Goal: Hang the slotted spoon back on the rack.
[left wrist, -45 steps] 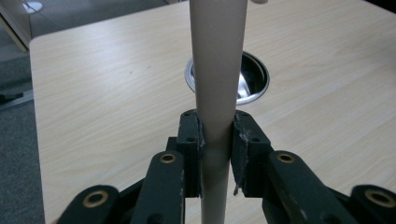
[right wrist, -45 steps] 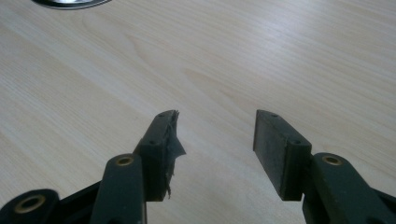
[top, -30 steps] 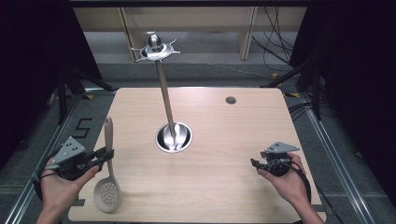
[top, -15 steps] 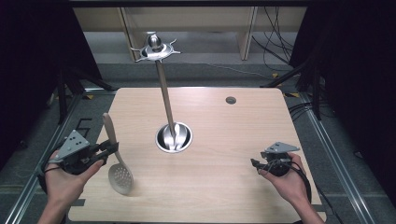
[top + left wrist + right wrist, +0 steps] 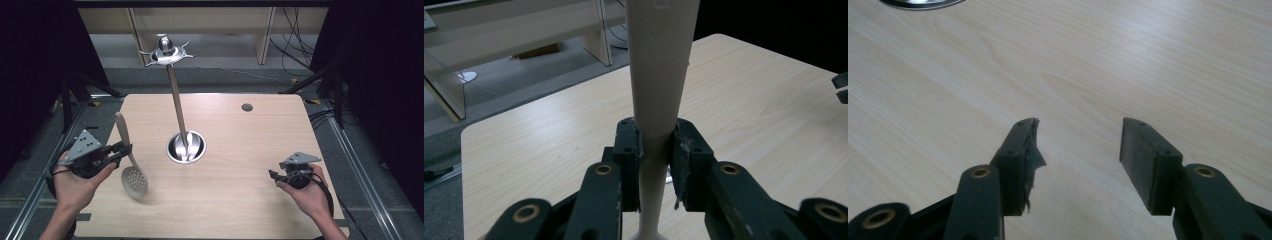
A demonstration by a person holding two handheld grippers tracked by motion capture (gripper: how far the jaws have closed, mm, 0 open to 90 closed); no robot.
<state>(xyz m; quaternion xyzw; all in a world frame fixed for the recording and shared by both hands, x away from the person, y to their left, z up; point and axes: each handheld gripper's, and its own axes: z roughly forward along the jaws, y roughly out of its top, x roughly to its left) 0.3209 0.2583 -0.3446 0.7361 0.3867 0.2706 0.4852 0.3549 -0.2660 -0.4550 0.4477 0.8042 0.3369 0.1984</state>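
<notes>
Hand-held gripper clamping beige handle, table

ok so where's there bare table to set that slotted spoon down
Most of the table is bare. The widest patch lies between the stand's round base and the right claw, running back to the small dark hole. The front strip is free too. It is tightest at the left, where the left claw holds the slotted spoon.

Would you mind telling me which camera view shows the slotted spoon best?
The high view: it shows the whole slotted spoon, perforated bowl low and handle up, gripped by the left tongs. The left gripper view gives just a close stretch of its handle between the pads. The right gripper view faces bare table.
</notes>
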